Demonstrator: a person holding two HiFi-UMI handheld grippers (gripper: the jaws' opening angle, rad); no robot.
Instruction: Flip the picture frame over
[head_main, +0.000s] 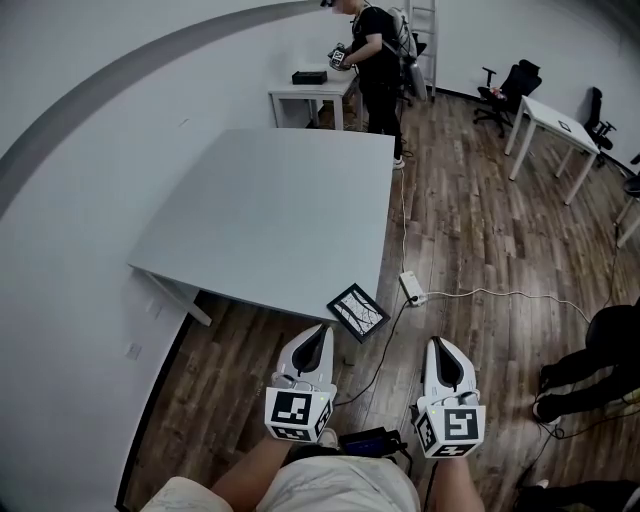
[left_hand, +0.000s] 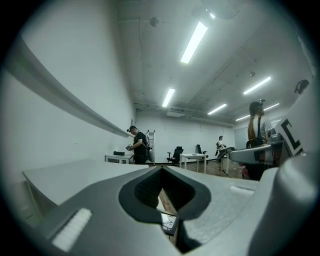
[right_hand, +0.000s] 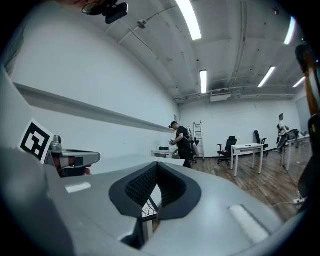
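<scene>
The picture frame (head_main: 357, 312), black-edged with a white picture of dark branching lines, lies face up on the wood floor by the near corner of the grey table (head_main: 270, 210). My left gripper (head_main: 320, 331) is shut and empty, its tip just short of the frame's near edge. My right gripper (head_main: 437, 344) is also shut and empty, further right and apart from the frame. In the left gripper view a piece of the frame (left_hand: 168, 223) shows through the gap behind the closed tips (left_hand: 161, 169). The right gripper view shows the frame (right_hand: 145, 210) the same way.
A white power strip (head_main: 411, 288) with a cable lies on the floor right of the frame. A black device (head_main: 366, 440) sits at my feet. A person (head_main: 377, 60) stands by a small white table at the back. White desks and office chairs (head_main: 512, 88) stand to the right.
</scene>
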